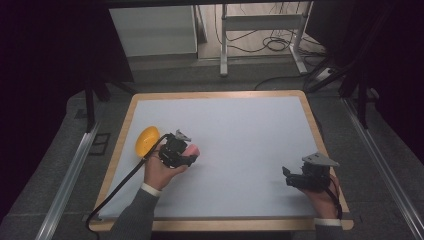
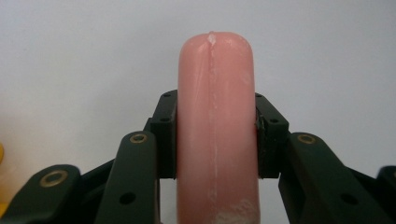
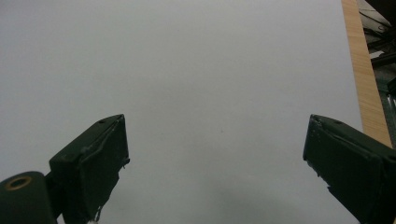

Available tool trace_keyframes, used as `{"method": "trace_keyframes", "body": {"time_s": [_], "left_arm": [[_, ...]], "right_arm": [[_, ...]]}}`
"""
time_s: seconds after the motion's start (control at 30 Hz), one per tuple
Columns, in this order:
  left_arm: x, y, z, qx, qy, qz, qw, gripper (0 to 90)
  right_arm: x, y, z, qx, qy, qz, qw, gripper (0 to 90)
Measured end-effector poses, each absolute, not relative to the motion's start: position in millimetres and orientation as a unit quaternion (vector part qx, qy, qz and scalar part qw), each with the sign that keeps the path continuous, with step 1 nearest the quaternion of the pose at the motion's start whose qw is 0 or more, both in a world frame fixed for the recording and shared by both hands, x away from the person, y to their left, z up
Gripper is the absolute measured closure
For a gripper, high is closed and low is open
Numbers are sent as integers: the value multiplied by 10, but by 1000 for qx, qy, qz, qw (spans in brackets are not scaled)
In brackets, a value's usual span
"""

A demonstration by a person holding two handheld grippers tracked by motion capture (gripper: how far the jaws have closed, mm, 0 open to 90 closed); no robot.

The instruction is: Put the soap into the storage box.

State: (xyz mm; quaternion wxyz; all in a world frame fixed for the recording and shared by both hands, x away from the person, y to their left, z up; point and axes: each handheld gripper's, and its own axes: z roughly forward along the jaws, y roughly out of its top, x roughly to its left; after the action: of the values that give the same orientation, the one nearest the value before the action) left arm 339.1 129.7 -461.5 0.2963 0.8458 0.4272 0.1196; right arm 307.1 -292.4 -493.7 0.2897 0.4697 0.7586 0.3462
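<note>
Clamped in my left gripper (image 2: 216,140), pink sausage (image 2: 217,116) looks soft and slippery, so I hold mid-body; right gripper (image 3: 215,154) gapes empty.

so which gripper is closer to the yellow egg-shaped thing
Left. The left gripper, shut on a pink sausage, sits just right of the yellow thing. The right gripper is far across the white mat, open.

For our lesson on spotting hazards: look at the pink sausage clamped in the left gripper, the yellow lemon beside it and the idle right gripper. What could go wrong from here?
1. The left gripper pinches the sausage across its smooth sides, with much of it jutting beyond the jaws; it might slip or get squashed.
2. The lemon lies close behind that hand, near the table edge; a backward swing could roll it off.
3. The right gripper, open, is too far to catch anything.
</note>
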Motion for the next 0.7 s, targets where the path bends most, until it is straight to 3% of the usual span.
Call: {"method": "trace_keyframes", "body": {"time_s": [0.7], "left_arm": [[3388,1543,-4540,831,448,134,301,600]], "right_arm": [[3072,-2923,-4940,469,760,344,290,64]]}}
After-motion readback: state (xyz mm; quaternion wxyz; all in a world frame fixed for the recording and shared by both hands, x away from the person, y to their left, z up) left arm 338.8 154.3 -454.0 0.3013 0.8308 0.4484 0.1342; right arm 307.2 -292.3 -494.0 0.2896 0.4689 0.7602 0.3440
